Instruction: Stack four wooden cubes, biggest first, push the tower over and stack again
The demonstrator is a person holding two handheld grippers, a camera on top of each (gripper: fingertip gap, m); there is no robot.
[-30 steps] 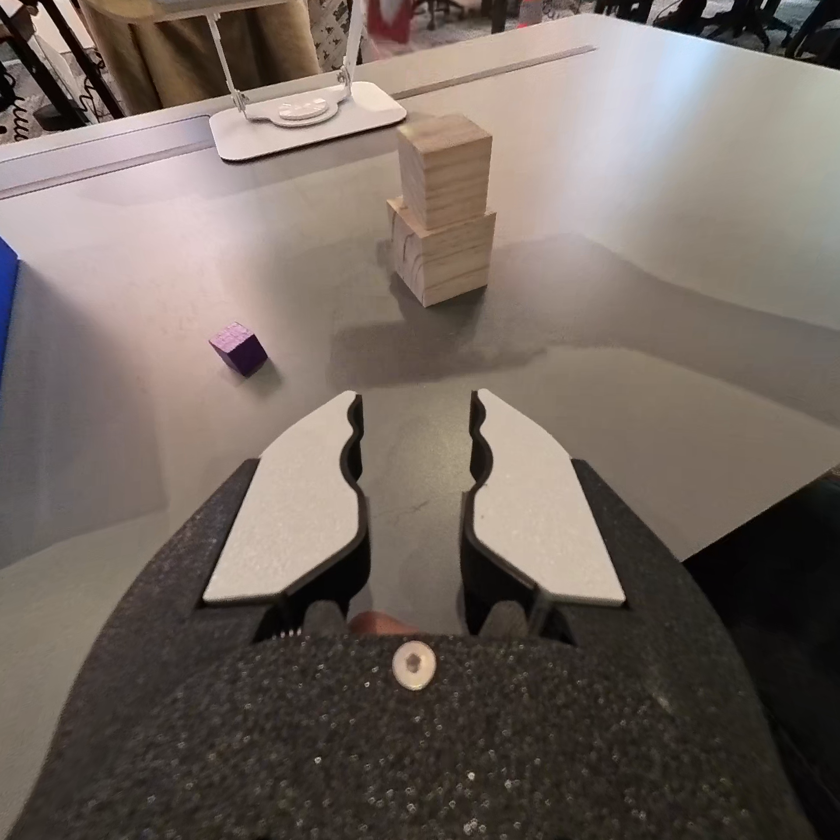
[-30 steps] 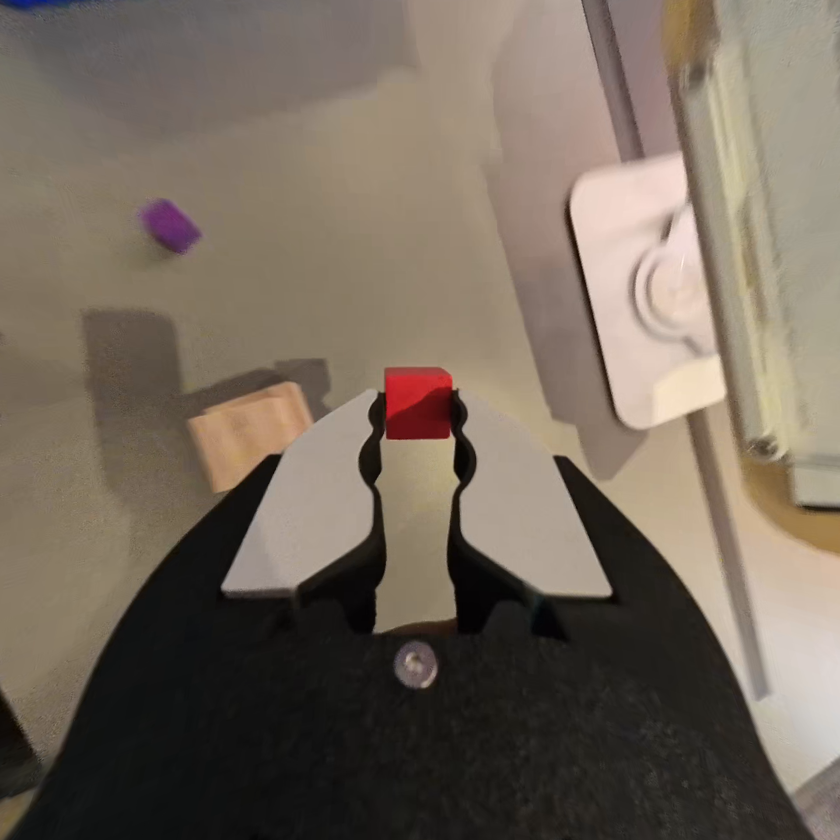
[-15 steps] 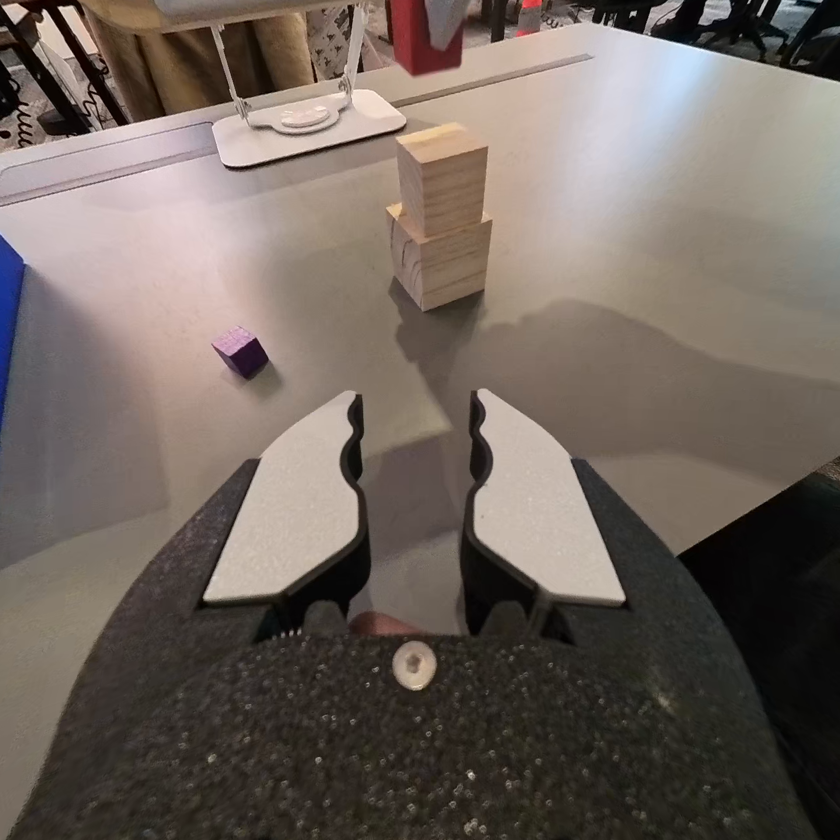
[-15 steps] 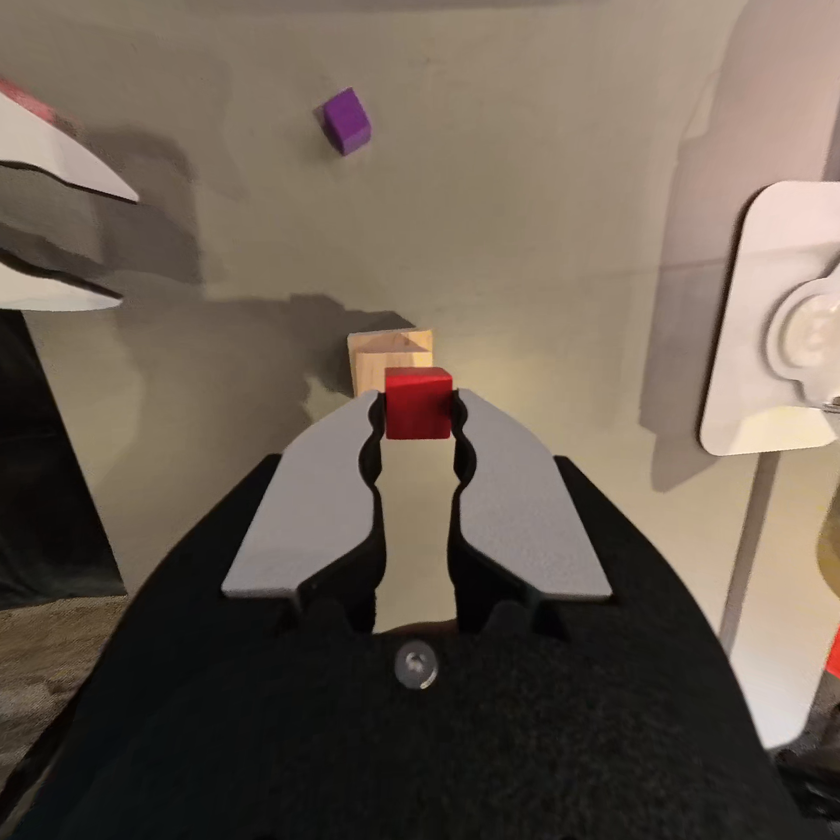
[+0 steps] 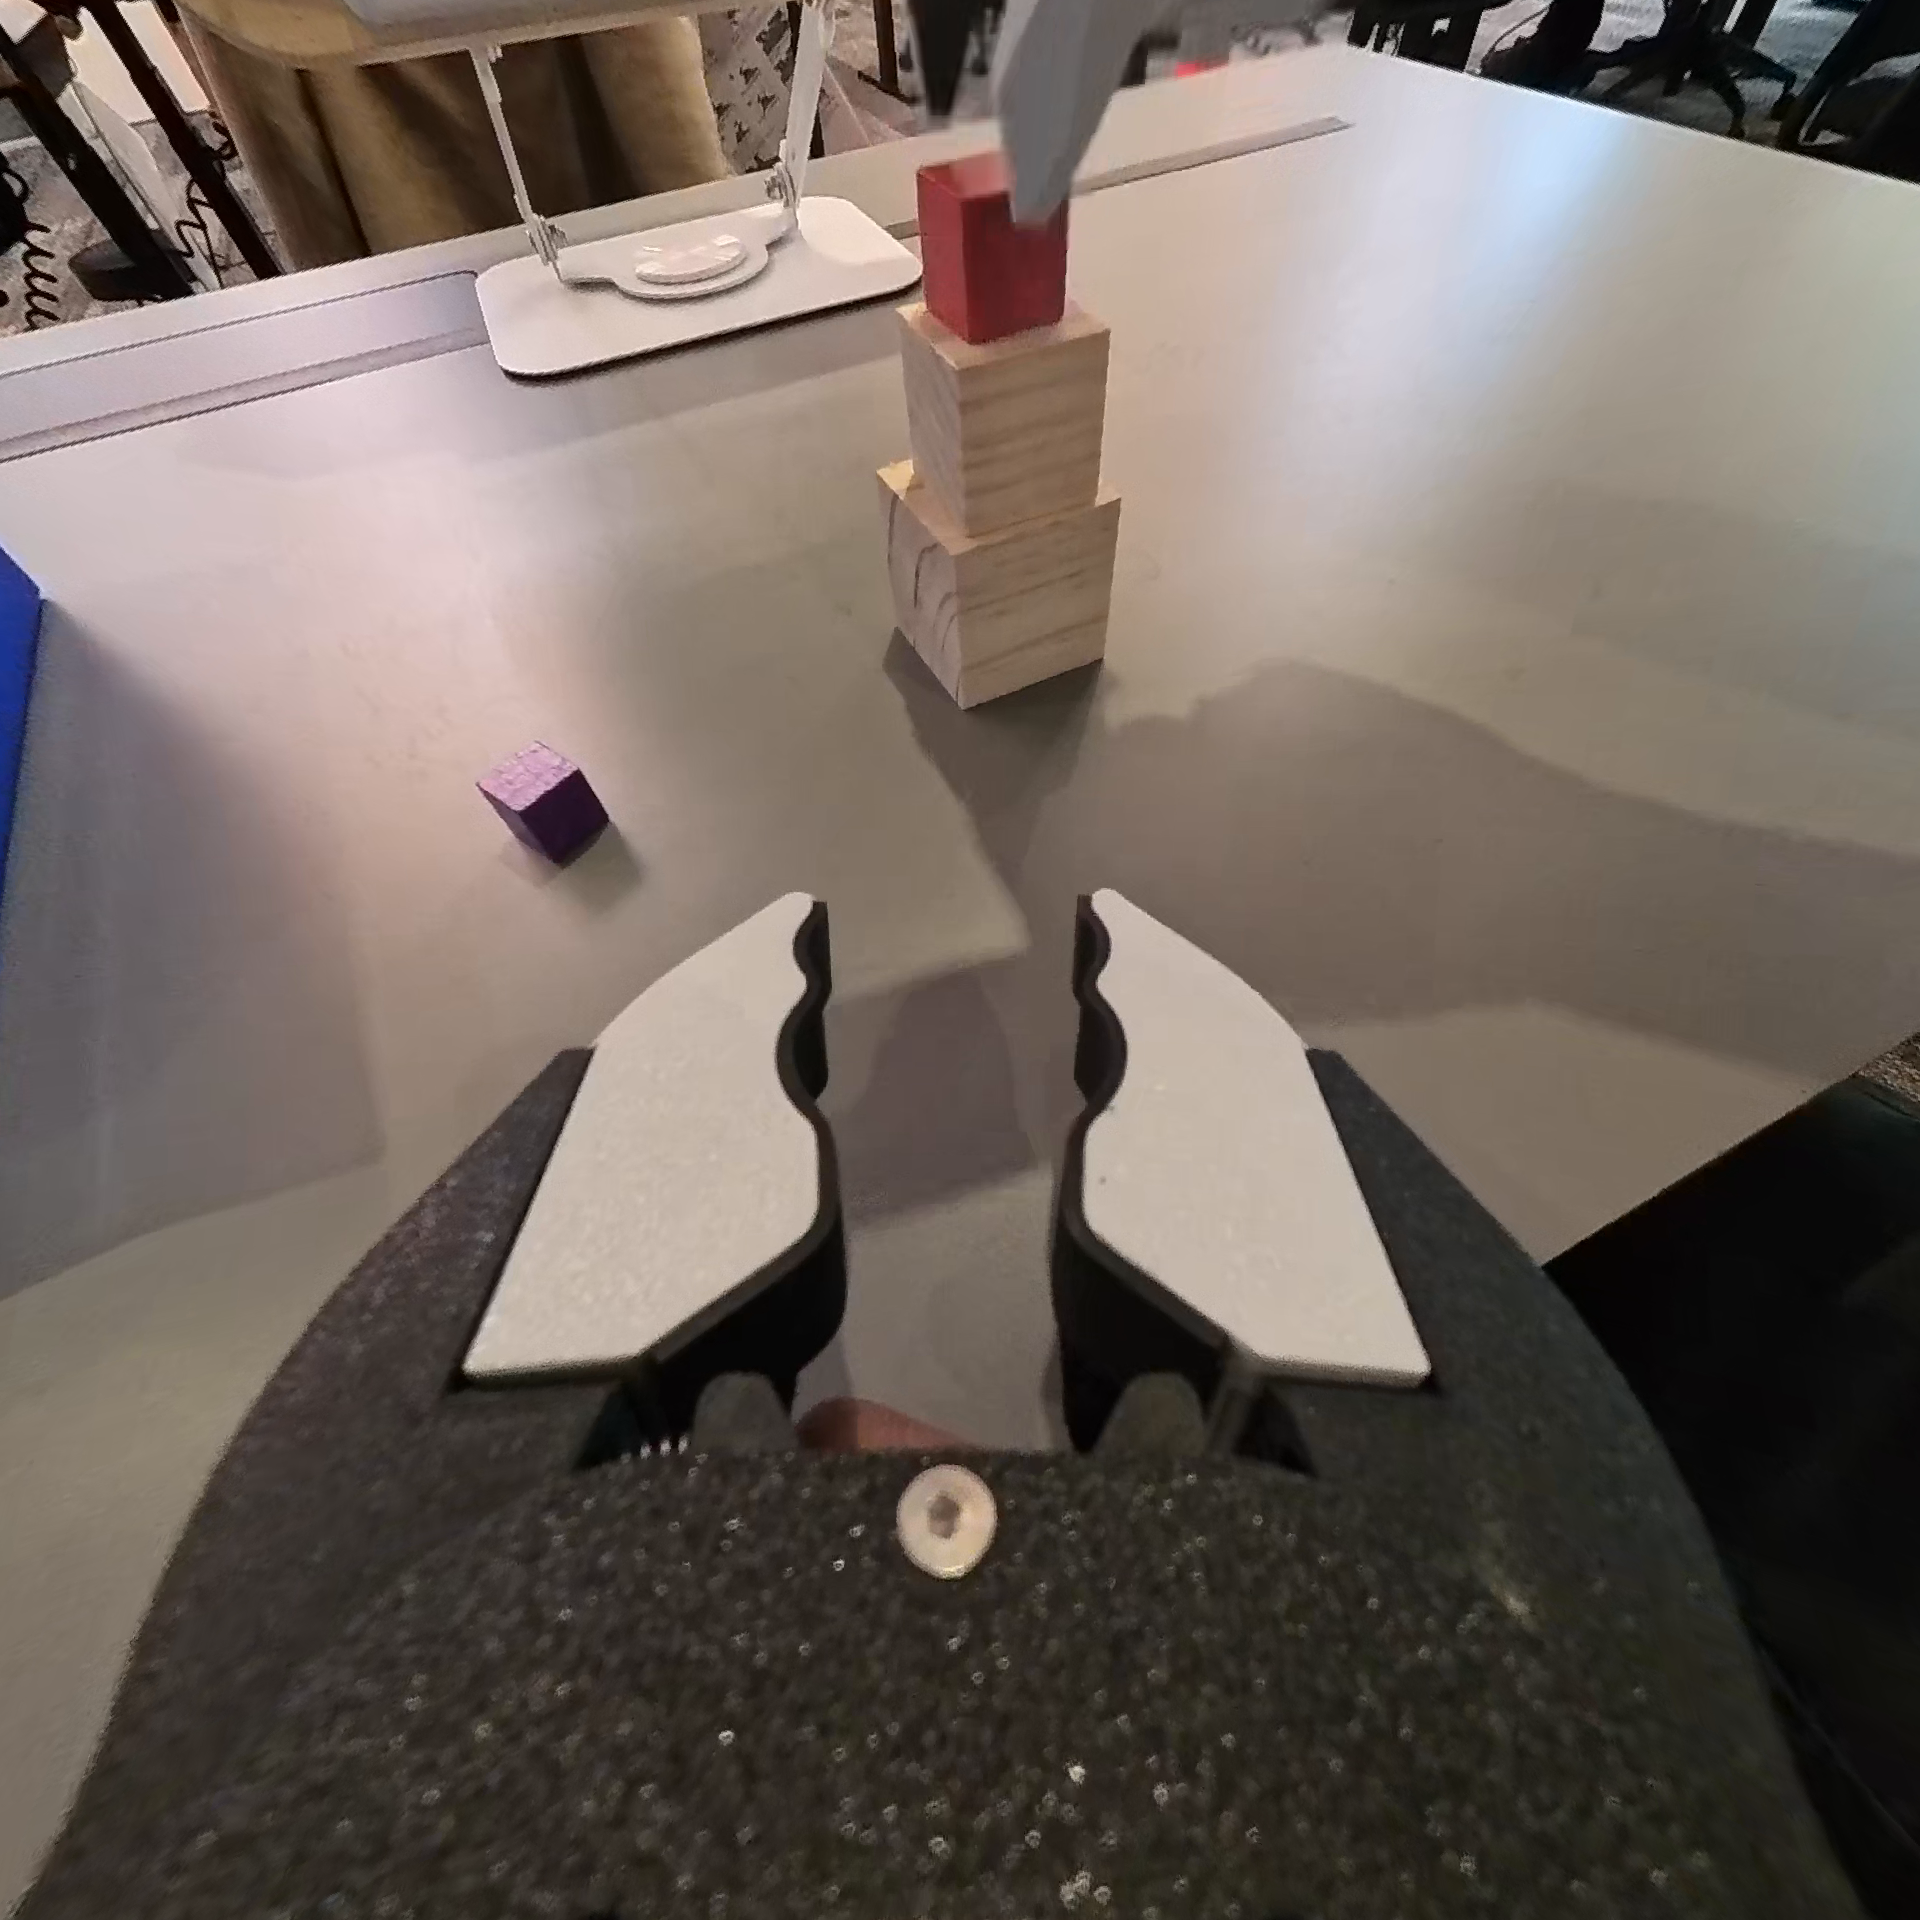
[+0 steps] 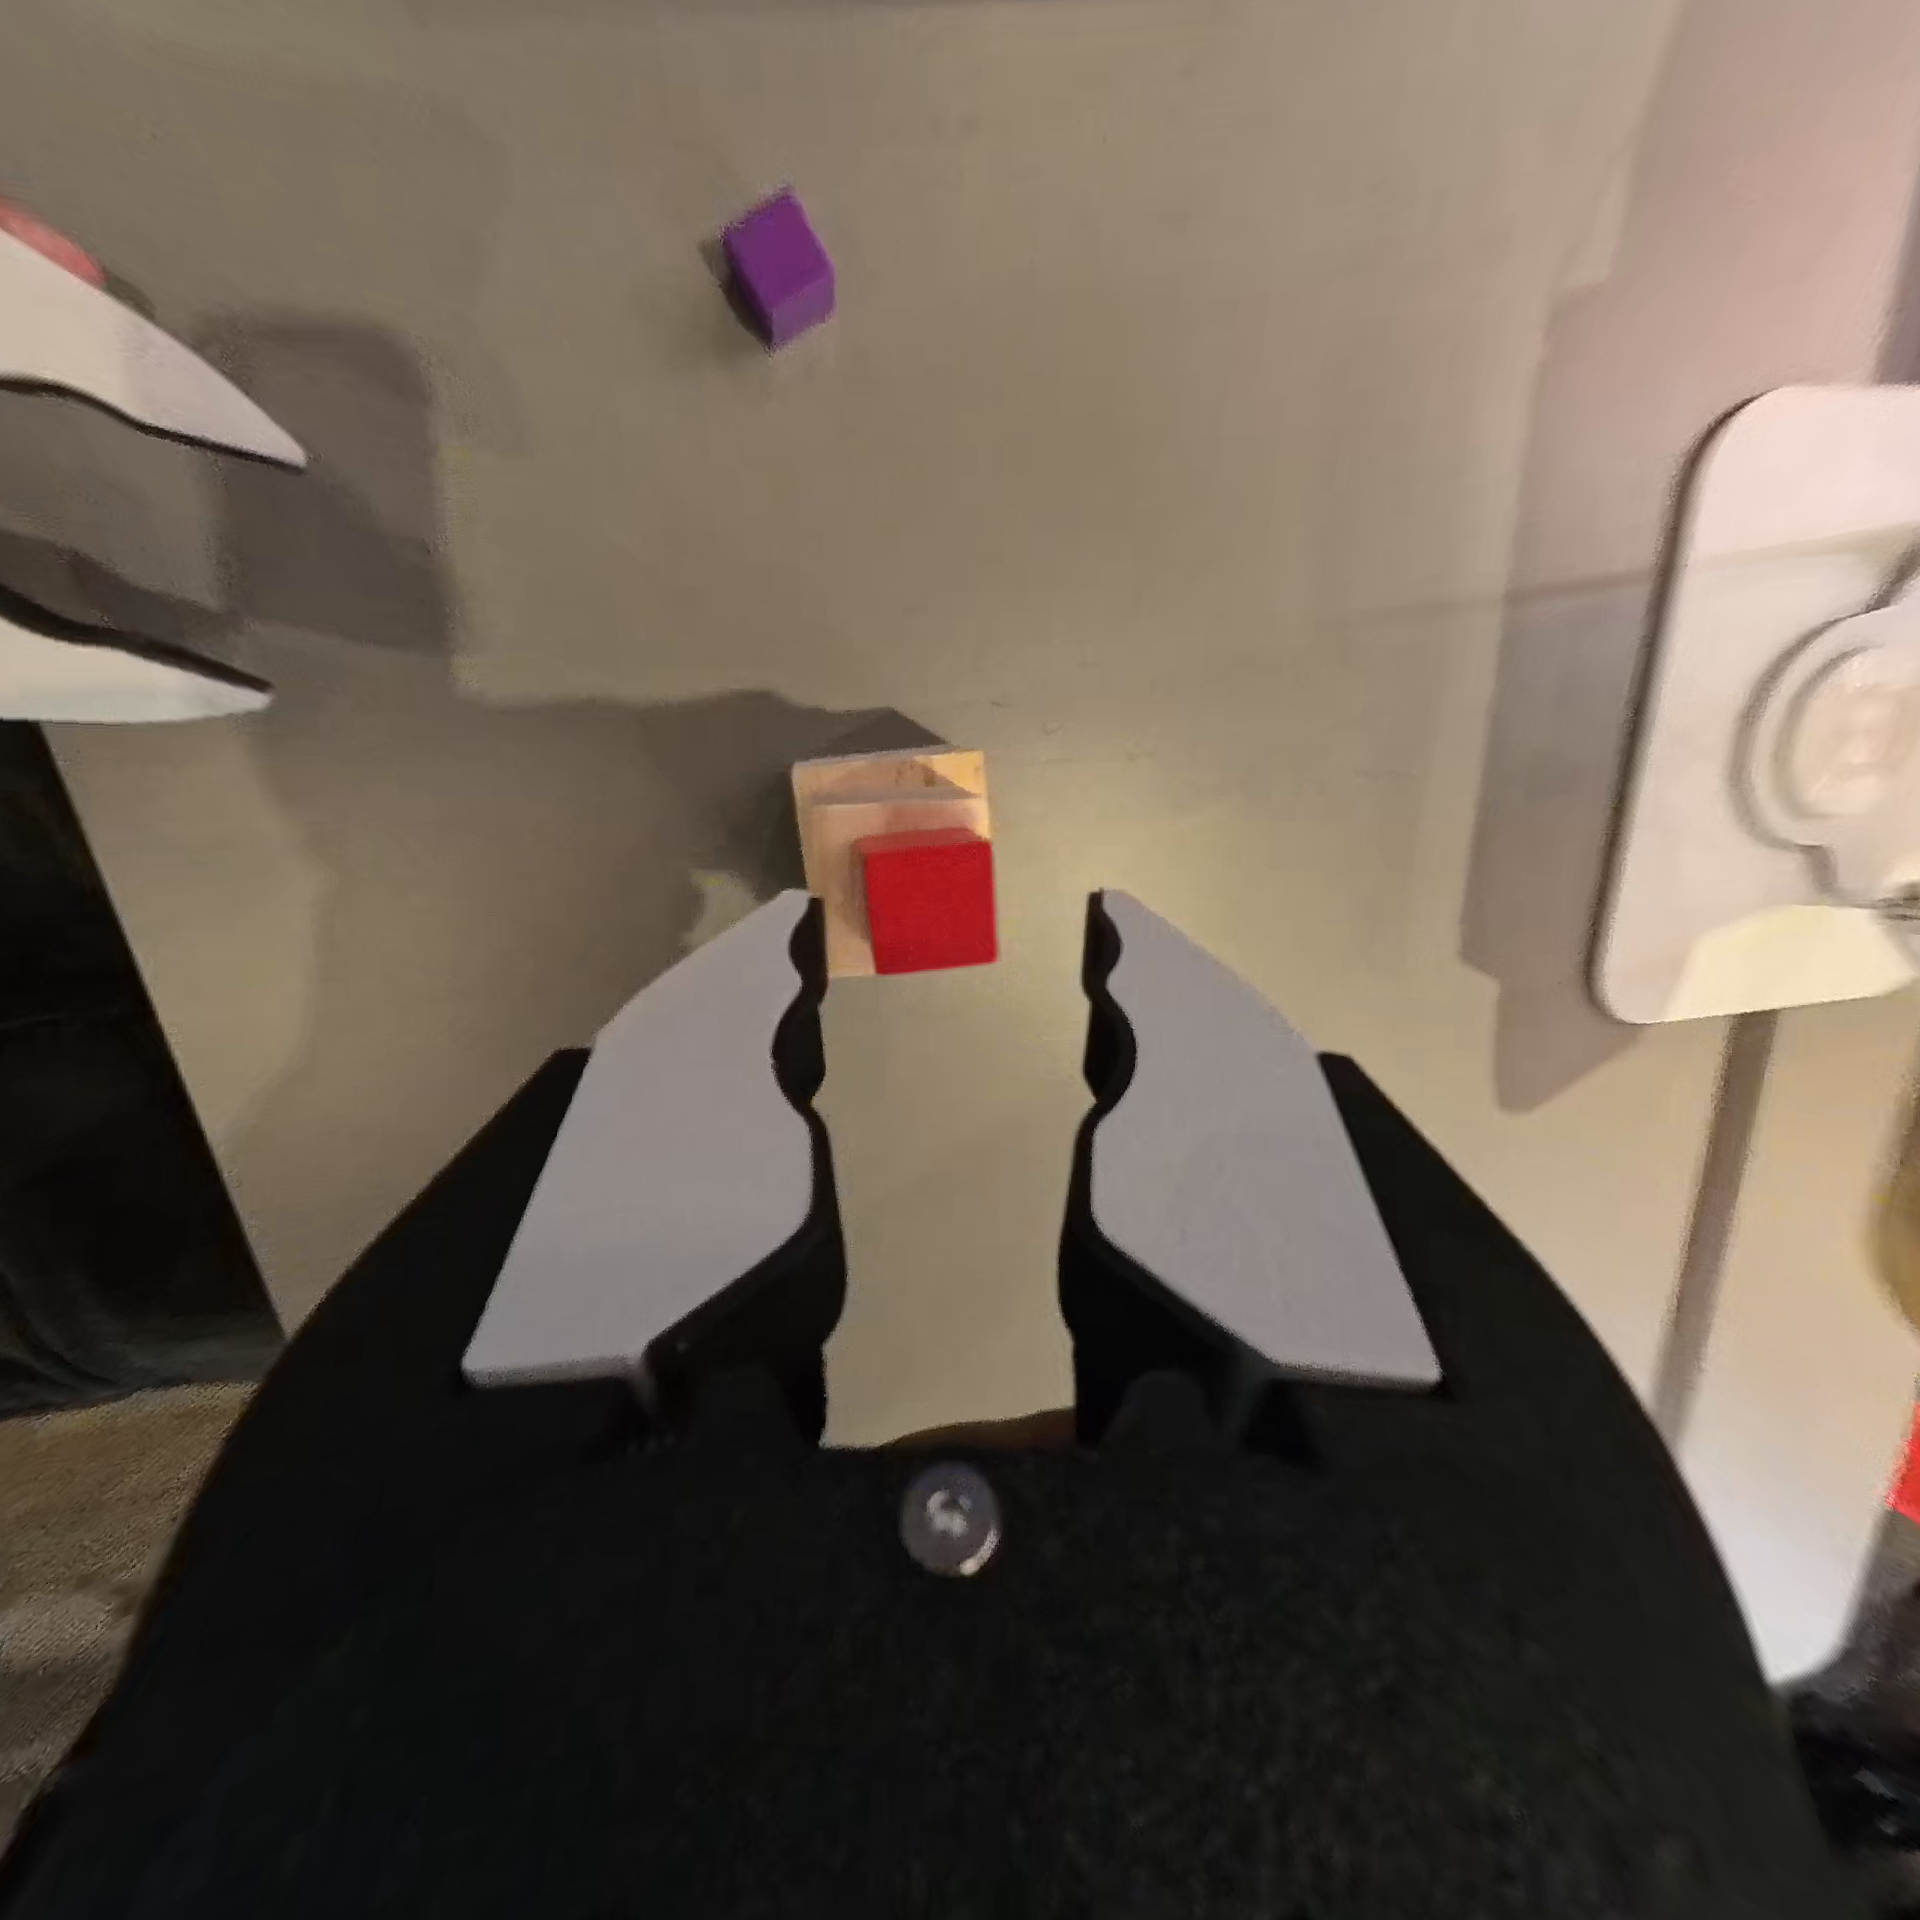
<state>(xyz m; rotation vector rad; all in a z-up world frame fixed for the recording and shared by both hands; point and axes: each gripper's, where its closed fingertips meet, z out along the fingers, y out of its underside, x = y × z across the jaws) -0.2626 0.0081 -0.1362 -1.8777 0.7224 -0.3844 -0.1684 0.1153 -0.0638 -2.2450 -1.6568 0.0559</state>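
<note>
With the red cube (image 5: 992,265) resting third atop two bare wooden cubes (image 5: 1003,520) | right gripper (image 6: 948,914) spread, empty above | left gripper (image 5: 951,925) agape, idle | next: purple cube (image 5: 543,801) on table (image 5: 1455,499), fine centring likely needed.

A grey table (image 5: 1455,436) with a smooth matte top carries everything here, and a pale strip runs across it near the far edge. Directly on it rests the largest wooden cube (image 5: 1023,603) — plain pale wood with visible grain, the bottom of a stack. Well apart from that, to the near left in the left wrist view, a small purple cube (image 5: 542,801) sits alone on the surface, turned corner-on. Toward the far edge lies a flat white base plate (image 5: 717,301) — rounded corners, with a thin frame rising from it. A blue object (image 5: 16,665) shows at the left edge.
</note>
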